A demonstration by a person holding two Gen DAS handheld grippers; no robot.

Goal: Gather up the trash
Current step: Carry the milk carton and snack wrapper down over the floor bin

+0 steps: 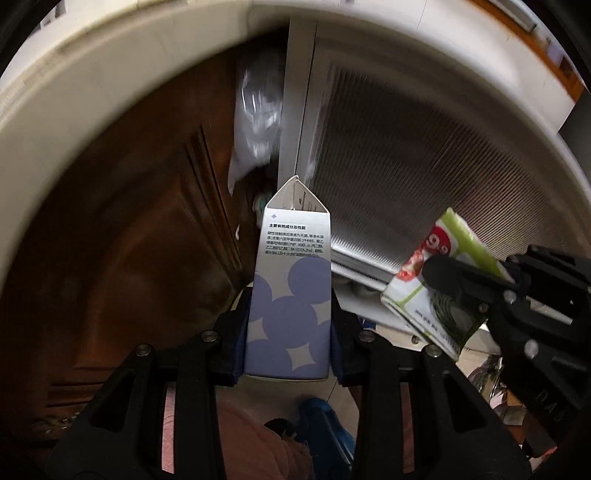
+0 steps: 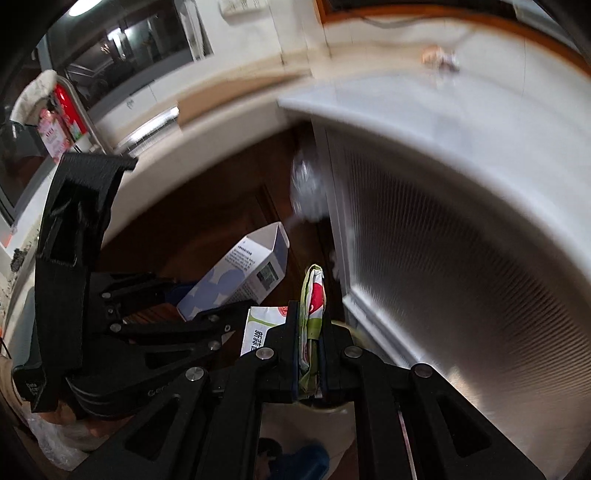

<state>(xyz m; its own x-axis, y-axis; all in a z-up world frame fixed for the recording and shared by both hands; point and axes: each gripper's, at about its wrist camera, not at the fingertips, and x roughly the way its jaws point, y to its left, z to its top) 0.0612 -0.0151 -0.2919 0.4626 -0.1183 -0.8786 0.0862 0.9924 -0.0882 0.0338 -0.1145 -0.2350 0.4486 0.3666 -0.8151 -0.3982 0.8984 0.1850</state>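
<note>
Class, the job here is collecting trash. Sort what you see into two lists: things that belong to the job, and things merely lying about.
Belongs to the job:
- purple-and-white carton, clamped in the left hand-held gripper
- green-and-white wrapper, clamped in the right hand-held gripper

Just lying about:
- ribbed white appliance
- brown wooden cabinet door
- clear plastic bag

Both fisheye views are dim and warm, bending straight edges into curves near the black corners. A ceiling lamp (image 2: 79,9) glows at the right view's upper left. Motion blur smears the clear plastic bag (image 1: 255,110) and the ribbed white panel (image 2: 461,277), perhaps a radiator cover. Near boxes stay sharp.
</note>
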